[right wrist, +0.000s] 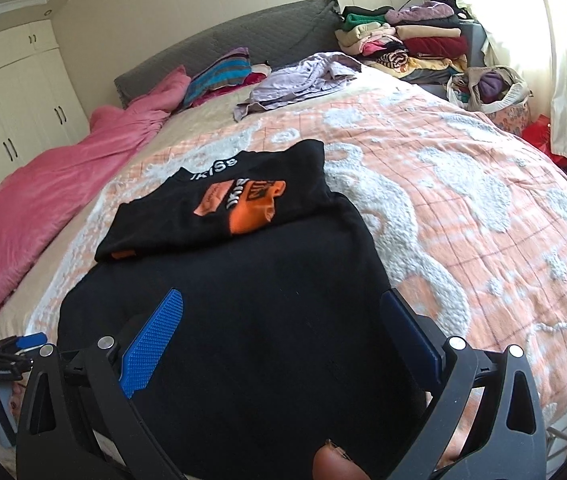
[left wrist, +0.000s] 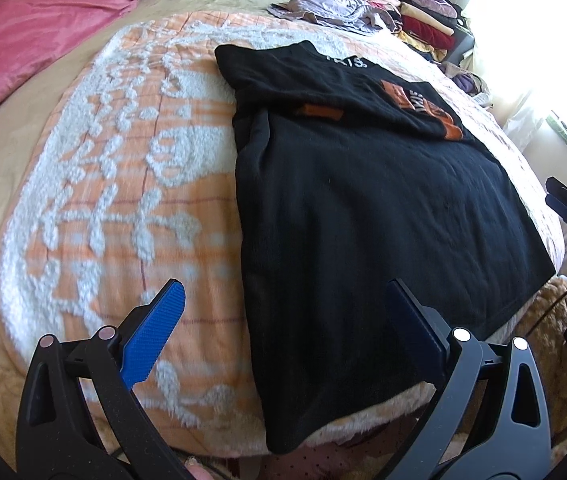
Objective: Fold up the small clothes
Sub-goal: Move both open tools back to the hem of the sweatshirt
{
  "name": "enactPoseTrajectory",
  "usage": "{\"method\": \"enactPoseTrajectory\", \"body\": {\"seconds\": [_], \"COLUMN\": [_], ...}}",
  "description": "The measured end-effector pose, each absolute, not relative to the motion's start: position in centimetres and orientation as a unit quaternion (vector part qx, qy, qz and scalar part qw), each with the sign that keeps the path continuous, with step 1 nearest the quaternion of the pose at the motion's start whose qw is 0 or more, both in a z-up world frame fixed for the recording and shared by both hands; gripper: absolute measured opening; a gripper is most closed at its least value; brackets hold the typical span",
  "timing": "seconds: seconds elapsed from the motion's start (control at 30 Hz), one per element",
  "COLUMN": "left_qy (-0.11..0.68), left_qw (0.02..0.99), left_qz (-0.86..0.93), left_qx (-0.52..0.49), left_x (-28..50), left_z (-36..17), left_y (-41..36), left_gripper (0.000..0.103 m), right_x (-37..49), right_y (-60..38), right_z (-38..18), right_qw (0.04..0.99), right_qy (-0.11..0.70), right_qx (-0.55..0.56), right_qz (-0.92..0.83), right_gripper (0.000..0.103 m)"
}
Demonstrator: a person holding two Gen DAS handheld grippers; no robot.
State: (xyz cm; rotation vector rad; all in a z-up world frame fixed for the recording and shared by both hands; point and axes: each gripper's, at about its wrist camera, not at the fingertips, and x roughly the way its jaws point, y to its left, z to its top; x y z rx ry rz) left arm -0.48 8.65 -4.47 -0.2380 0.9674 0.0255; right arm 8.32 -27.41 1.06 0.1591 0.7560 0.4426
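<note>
While lying flat, black shirt (right wrist: 243, 300) runs collar-away

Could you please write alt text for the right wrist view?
A black T-shirt with an orange print lies partly folded on an orange-and-white bedspread, below the open right gripper. A pink blanket lies left.

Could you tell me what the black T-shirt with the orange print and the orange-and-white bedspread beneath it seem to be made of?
Black T-shirt with the orange print: likely matte cotton knit, soft creases, no sheen. Orange-and-white bedspread: seemingly quilted cloth with raised, fluffy white tufting.
</note>
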Motion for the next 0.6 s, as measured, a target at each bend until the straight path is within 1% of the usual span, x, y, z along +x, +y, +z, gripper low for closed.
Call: {"method": "enactPoseTrajectory", "body": {"seconds": [0.1,0.2,0.27,0.43,0.6], "left_qy": [0.467,0.468,0.468,0.477,0.490], "left_qw": [0.877,0.876,0.875,0.868,0.860], "left_qz": [0.008,0.001,-0.005,-0.018,-0.020], "left_qx": [-0.116,-0.118,-0.123,-0.133,-0.139], "left_x": [-1.2,-1.8,-2.0,-2.3,-2.8], "left_z": [-4.7,-4.7,-4.8,-5.4,-6.2], "left_y": [8.5,8.2,8.1,7.6,7.0], "left_gripper": [0.093,0.085,0.075,0.063,0.063], "right_x": [7.9,7.5,7.2,6.6,6.0], "right_y": [-28.0,-28.3,-28.7,-30.0,-31.1], "right_z": [0.6,0.2,-0.1,-0.7,-1.2], "right_qw": [0.901,0.902,0.902,0.902,0.899], "right_qy": [0.375,0.381,0.384,0.388,0.397], "right_qx": [0.066,0.049,0.048,0.047,0.043], "right_qz": [0.209,0.197,0.193,0.182,0.178], "right_gripper": [0.098,0.098,0.098,0.098,0.098]}}
